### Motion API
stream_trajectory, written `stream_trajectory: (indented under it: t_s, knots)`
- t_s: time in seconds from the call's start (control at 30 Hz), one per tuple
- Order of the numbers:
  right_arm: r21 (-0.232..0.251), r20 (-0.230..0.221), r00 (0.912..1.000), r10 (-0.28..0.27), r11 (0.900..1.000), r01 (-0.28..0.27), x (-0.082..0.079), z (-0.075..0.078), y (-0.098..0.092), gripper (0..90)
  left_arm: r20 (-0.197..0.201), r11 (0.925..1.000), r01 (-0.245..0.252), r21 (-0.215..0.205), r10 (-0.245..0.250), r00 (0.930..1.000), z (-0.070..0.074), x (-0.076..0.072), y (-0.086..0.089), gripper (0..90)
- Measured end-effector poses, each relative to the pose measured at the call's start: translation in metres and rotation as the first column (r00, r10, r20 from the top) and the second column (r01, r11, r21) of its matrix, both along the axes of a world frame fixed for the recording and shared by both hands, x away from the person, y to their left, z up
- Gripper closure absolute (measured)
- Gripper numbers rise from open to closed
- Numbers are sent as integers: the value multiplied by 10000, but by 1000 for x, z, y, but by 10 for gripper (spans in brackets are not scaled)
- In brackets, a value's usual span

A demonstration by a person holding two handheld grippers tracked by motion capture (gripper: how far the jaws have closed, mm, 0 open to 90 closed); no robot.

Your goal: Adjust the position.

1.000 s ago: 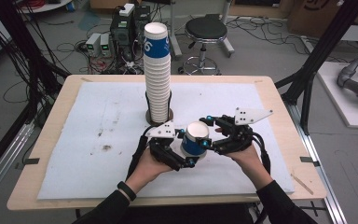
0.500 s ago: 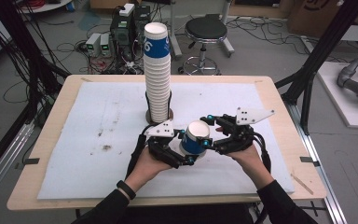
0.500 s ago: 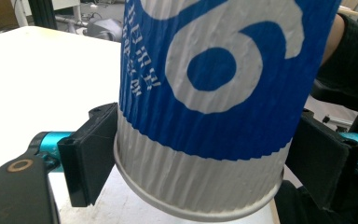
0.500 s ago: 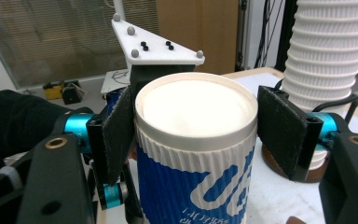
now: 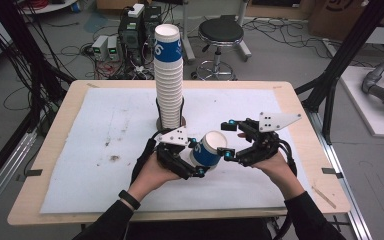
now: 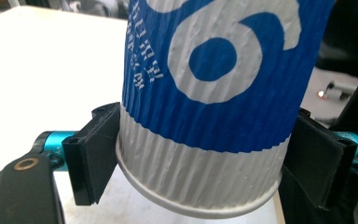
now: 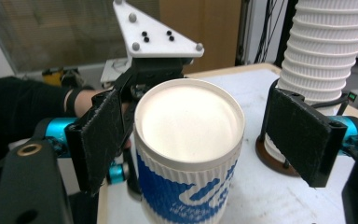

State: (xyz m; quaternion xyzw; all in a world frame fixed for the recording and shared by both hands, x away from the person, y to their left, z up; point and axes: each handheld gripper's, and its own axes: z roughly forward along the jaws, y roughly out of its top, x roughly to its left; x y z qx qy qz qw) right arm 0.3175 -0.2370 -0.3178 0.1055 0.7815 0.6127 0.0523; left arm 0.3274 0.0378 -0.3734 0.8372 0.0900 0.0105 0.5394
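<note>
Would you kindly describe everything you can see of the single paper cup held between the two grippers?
The paper cup has a ribbed blue sleeve with white lettering, a white band near one end and a white rolled rim. It is off the tall cup stack, tilted above the white table cover. The left gripper clamps its sides; the right gripper, jaws just opened, straddles its end without pressing.

In the left gripper view the cup (image 6: pixel 214 112) runs off the top edge, so its rim is unseen, and its lettering at upper left is too blurred to read. In the right gripper view the stack (image 7: pixel 328 51) is cut at the upper right corner, and the cup's foot leaves the bottom edge.
</note>
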Motion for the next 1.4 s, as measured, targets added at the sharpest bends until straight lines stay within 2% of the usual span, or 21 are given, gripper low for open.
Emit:
stream_trajectory:
  t_s: [0.07,0.2,0.27,0.33,0.53,0.77,0.8,0.87,0.93,1.0,1.07,1.2,1.23,1.3,1.4]
  knots:
    - [-313,-203,9997,95,9995,-101,-1,4,-1,200,63,9994,28,354,-30,10000,3,0,-1,180]
    - [-1169,-264,9994,236,9928,-265,-2,9,0,200,209,9953,67,964,-87,9997,9,-2,-2,181]
    - [-1482,-529,9974,480,9874,-554,-1,9,1,201,272,9910,88,1334,-125,9996,11,-2,-3,182]
    - [-1604,-565,9975,423,9857,-509,-1,9,2,201,323,9858,139,1671,-195,9993,13,-3,-5,184]
    - [-2279,-921,9942,549,9708,-747,1,4,7,201,440,9726,164,2317,-273,9987,14,-5,-9,186]
    - [-3118,-777,9956,526,9472,-744,0,-3,17,206,333,9673,277,2520,-373,9987,12,-5,-11,186]
    - [-3136,-682,9963,521,9469,-710,0,-4,18,213,329,9671,292,2528,-388,9987,12,-5,-11,186]
    - [-3198,-628,9965,546,9448,-719,0,-4,19,287,351,9675,282,2512,-382,9987,12,-5,-11,186]
    - [-3186,-582,9964,611,9448,-765,1,-5,18,293,332,9681,258,2492,-351,9988,12,-5,-10,184]
    - [-3118,-597,9963,612,9470,-769,2,-5,17,294,334,9697,265,2427,-357,9988,13,-5,-10,167]
    - [-2925,-733,9956,583,9531,-774,3,-5,15,294,359,9763,182,2155,-265,9990,13,-4,-8,153]
    - [-2363,-941,9944,480,9692,-691,6,-4,9,294,187,9936,120,1127,-142,9997,15,-2,-1,116]
    - [-2147,-982,9940,481,9743,-683,7,-4,7,294,197,9953,105,963,-124,9997,16,-2,0,109]
    - [-1887,-1096,9931,412,9801,-615,8,-4,4,295,79,9995,19,320,-22,10000,17,-2,4,97]
    - [-1235,-1238,9915,391,9908,-545,9,-2,-1,295,-115,9984,-349,-452,344,9993,16,0,10,95]
